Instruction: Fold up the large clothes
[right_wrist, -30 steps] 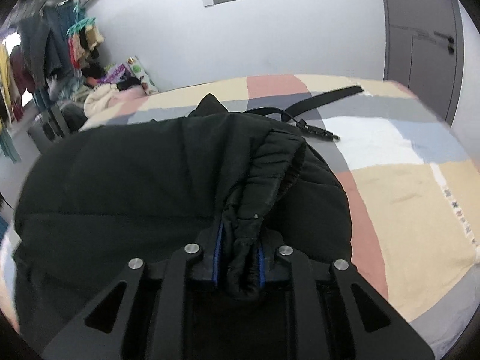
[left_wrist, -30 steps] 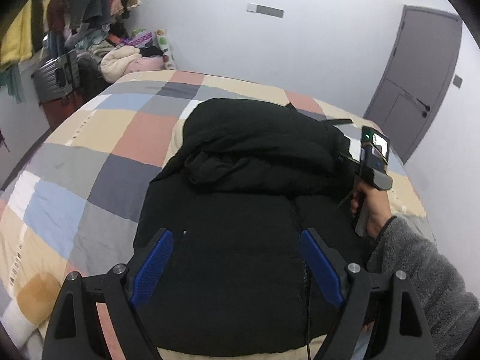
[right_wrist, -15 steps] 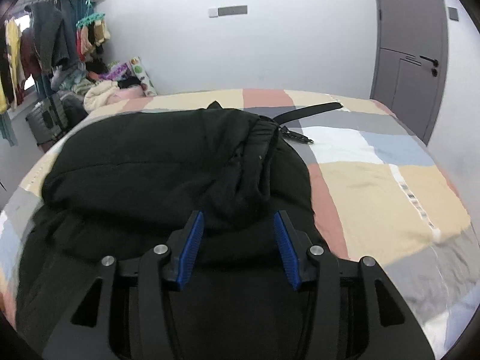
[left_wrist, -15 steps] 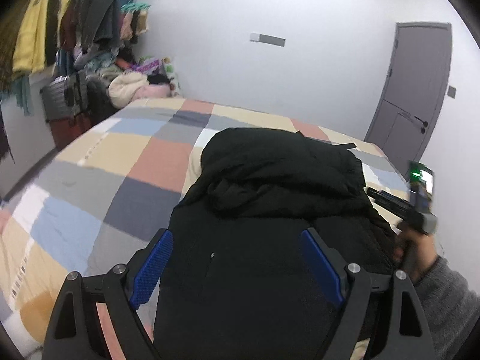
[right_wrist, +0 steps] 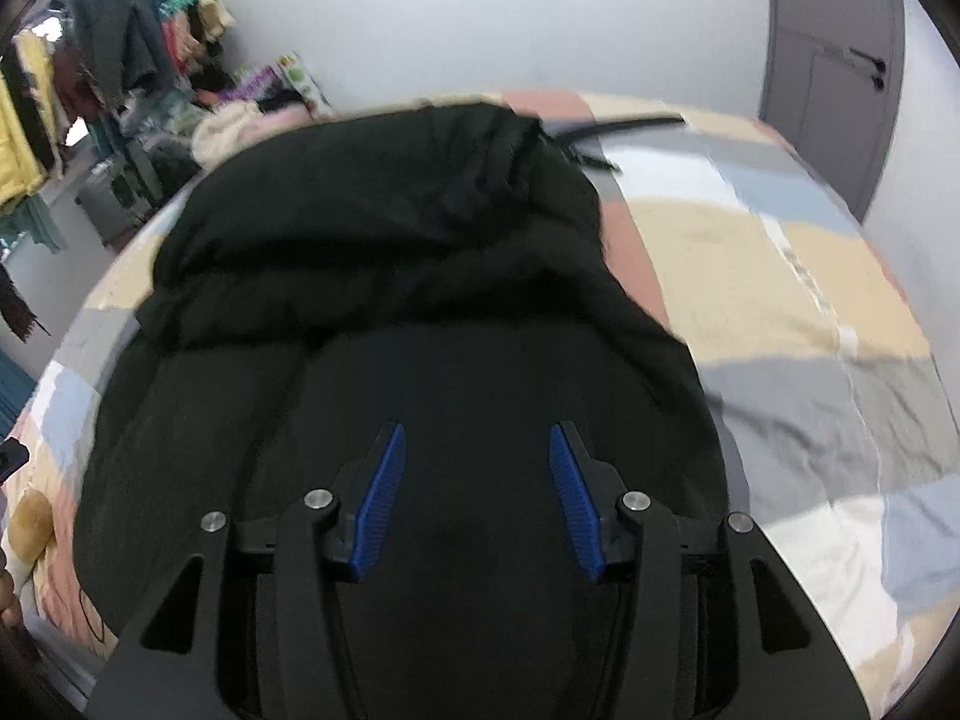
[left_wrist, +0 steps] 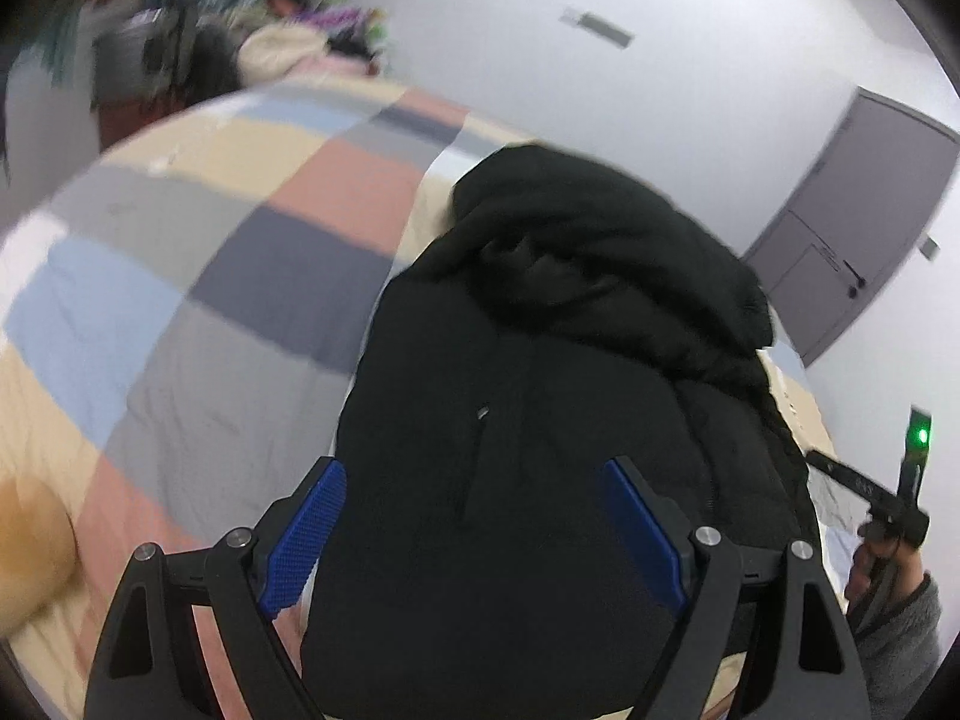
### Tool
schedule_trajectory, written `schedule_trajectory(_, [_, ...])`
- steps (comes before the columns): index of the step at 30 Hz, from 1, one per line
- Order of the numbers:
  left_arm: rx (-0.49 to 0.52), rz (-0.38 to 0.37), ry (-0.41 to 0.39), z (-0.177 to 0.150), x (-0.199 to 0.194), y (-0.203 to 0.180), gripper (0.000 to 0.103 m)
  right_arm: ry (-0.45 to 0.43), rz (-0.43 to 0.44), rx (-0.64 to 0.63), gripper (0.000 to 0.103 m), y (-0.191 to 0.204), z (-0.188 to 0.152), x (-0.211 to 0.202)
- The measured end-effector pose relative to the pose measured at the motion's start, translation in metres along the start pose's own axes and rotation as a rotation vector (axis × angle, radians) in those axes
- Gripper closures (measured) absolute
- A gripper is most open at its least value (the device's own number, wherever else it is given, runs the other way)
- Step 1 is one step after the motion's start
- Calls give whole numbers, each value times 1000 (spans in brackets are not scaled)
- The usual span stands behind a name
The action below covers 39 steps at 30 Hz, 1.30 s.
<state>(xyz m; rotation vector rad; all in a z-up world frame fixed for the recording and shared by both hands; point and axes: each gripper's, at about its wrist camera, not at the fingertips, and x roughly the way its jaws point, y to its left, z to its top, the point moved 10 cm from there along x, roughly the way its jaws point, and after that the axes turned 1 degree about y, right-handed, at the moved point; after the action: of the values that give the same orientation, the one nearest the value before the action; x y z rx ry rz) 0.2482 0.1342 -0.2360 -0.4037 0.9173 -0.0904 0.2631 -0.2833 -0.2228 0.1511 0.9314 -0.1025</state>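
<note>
Far left, clothes rack (right_wrist: 36, 102) & a pile of laundry (left_wrist: 282, 48) by the wall, out of the way. Patchwork quilt (left_wrist: 180, 300) covers the bed, giving a broad flat work surface. L gripper (left_wrist: 474, 534) hovers over the near hem w/ fingers spread wide, nothing in them, prob lined up for a fresh grab. Black puffer jacket (left_wrist: 540, 420) lies mid-bed, its upper part doubled over the body in a thick roll, so approx one fold done. R gripper (right_wrist: 477, 504) is above the jacket's near part, fingers moderately apart & empty. A black strap (right_wrist: 618, 123) lies on the quilt beyond the jacket. Grey door (right_wrist: 834, 78) far right.
</note>
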Motion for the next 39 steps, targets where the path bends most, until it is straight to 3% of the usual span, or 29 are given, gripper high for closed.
schedule_trajectory(8, [-140, 9, 170, -22, 27, 52, 16, 90, 15, 268, 39, -46, -29, 7])
schedule_trajectory(11, [-211, 35, 198, -30, 32, 74, 16, 115, 26, 400, 35, -68, -42, 10])
schedule_trajectory(16, [-332, -18, 262, -42, 48, 93, 16, 163, 2, 543, 27, -95, -61, 15])
schedule_trajectory(23, [-381, -104, 329, -57, 66, 84, 16, 187, -61, 774, 17, -146, -95, 14])
schedule_trajectory(29, [-369, -110, 384, -70, 83, 77, 16, 295, 130, 978, 9, -151, -135, 39])
schedule_trajectory(33, [-398, -109, 392, -74, 93, 77, 8, 288, 197, 962, 7, -141, -129, 37])
schedule_trajectory(35, [-372, -109, 397, -75, 94, 72, 8, 273, 270, 927, 6, -125, -120, 34])
schedule_trajectory(39, [-363, -255, 411, -73, 89, 43, 8, 173, 376, 891, 6, -115, -98, 20])
